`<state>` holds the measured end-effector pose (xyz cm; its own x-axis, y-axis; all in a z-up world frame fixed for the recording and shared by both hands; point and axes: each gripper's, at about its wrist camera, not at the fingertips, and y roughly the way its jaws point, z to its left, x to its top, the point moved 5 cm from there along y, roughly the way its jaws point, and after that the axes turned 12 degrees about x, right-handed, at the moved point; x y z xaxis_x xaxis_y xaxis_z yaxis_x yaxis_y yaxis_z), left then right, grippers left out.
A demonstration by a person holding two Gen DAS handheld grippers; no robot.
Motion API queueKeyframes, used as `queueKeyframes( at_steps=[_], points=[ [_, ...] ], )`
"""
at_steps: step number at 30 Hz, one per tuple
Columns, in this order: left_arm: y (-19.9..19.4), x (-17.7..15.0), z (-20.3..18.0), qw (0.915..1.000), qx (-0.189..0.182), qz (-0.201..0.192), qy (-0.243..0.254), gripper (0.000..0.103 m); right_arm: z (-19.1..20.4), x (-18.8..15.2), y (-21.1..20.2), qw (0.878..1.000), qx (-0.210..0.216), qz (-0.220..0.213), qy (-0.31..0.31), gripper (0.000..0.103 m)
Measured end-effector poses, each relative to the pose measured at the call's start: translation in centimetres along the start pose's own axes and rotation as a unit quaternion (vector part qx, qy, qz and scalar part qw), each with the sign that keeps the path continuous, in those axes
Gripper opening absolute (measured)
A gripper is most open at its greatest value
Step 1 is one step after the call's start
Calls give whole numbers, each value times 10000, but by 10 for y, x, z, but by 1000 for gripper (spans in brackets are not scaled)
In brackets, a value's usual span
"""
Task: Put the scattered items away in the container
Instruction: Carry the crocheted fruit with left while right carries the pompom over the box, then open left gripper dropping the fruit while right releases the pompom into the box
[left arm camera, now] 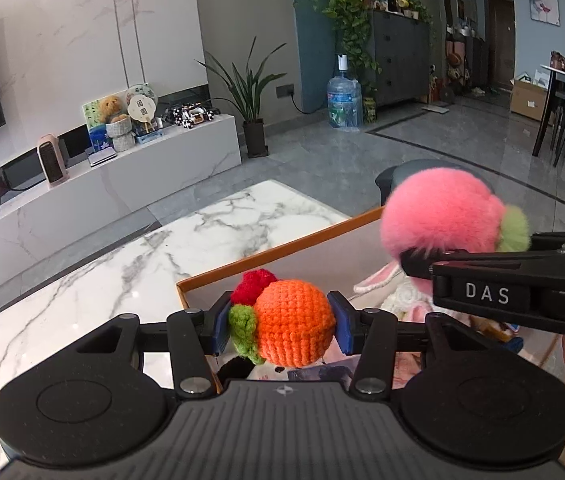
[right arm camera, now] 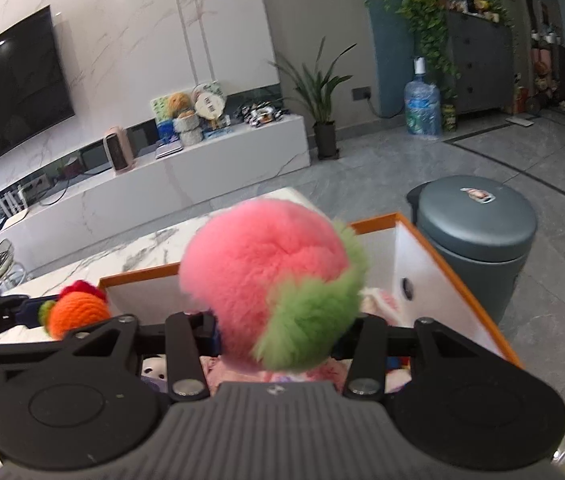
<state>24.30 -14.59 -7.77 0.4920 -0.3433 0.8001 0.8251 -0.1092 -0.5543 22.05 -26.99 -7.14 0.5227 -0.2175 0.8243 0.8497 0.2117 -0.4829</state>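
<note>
While both toys hang over the orange-rimmed box [left arm camera: 282, 246], the left claw [left arm camera: 282, 326] grips a crocheted orange [left arm camera: 292, 320] and the right claw [right arm camera: 278, 340] a pink plush peach [right arm camera: 266, 280].

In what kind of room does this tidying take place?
Most likely a home living room: a wall-mounted television above a long white media console, a marble-topped table that carries the orange-rimmed box, and potted plants.
</note>
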Motion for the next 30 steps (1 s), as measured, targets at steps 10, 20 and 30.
queueKeyframes(
  at_steps=[10,20,30],
  points=[
    [25,-7,1,9997,-11,112,206,57,7,-5,32,9982,478,348,142,48],
    [27,-19,4,9992,51,265,298,57,24,-14,47,9934,898,688,181,50],
    [28,-20,-1,9986,91,300,418,59,21,-18,48,9923,888,806,324,55]
  ],
)
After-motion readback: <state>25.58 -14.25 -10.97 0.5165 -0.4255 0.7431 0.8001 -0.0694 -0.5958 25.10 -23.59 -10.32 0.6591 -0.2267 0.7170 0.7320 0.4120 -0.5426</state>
